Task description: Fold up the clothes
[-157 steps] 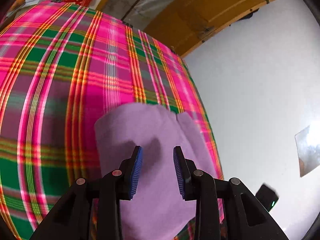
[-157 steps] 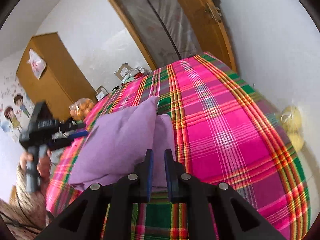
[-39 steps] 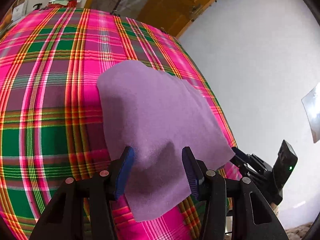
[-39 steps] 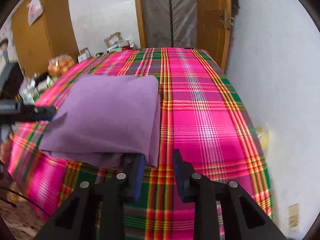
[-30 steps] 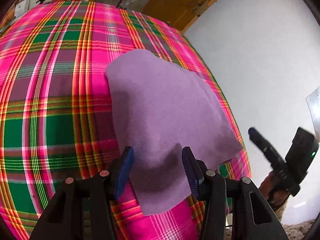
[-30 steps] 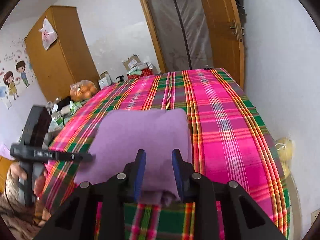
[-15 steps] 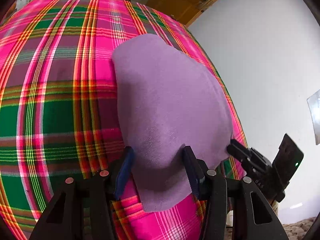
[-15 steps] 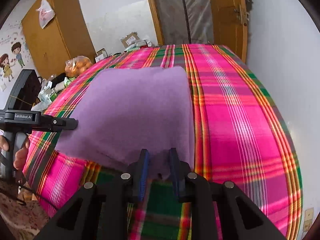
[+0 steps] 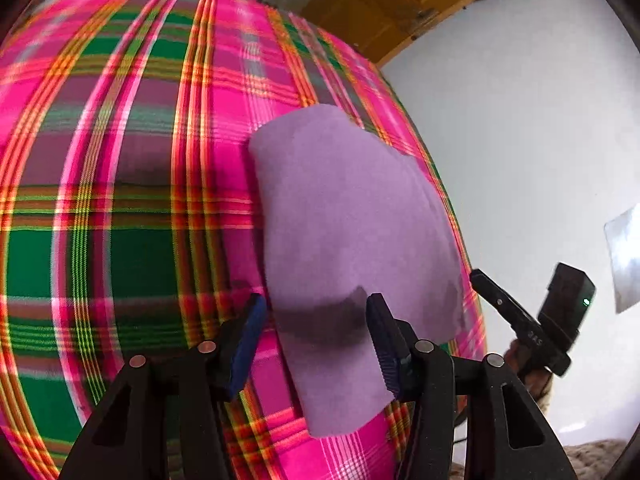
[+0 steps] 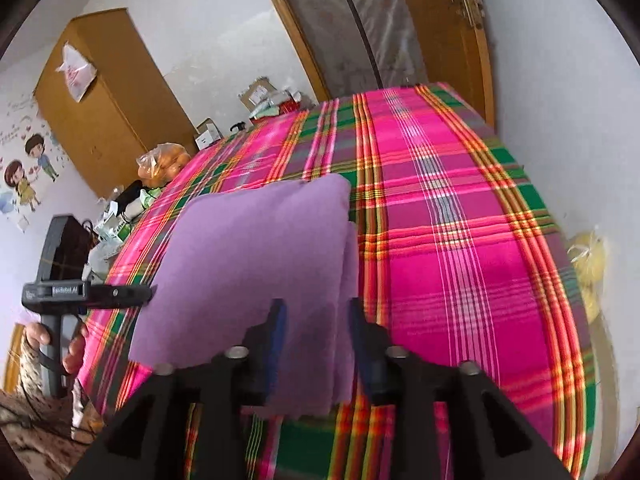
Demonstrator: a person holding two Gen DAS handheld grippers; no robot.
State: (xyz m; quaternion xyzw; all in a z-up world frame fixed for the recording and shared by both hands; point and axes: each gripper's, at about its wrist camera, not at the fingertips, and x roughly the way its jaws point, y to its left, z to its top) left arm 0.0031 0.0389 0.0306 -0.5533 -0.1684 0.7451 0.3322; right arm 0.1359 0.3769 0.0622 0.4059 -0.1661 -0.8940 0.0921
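Note:
A folded purple cloth (image 9: 352, 208) lies on the pink and green plaid cover (image 9: 120, 160), near its front right corner. My left gripper (image 9: 314, 312) straddles the cloth's near end. Its jaws are opening and stand wide, with a hump of fabric between the pads, apart from them. In the right wrist view the same cloth (image 10: 260, 248) rests flat on the plaid cover (image 10: 460, 240). My right gripper (image 10: 316, 312) is over its near folded corner. Its jaws are opening too, with the cloth's edge loose between them. The other gripper (image 10: 132, 292) points at the cloth's left edge.
A white wall (image 9: 520, 140) runs close along the cover's right side. A wooden wardrobe (image 10: 108, 100), a door (image 10: 440, 20), boxes (image 10: 260, 100) and a bag of oranges (image 10: 164, 164) stand beyond the far end. A yellow bag (image 10: 588, 264) sits on the floor at the right.
The right jaws, narrow on the cloth's near edge half a second ago, have spread apart. The left jaws have widened a little. The cloth has sunk flatter onto the cover.

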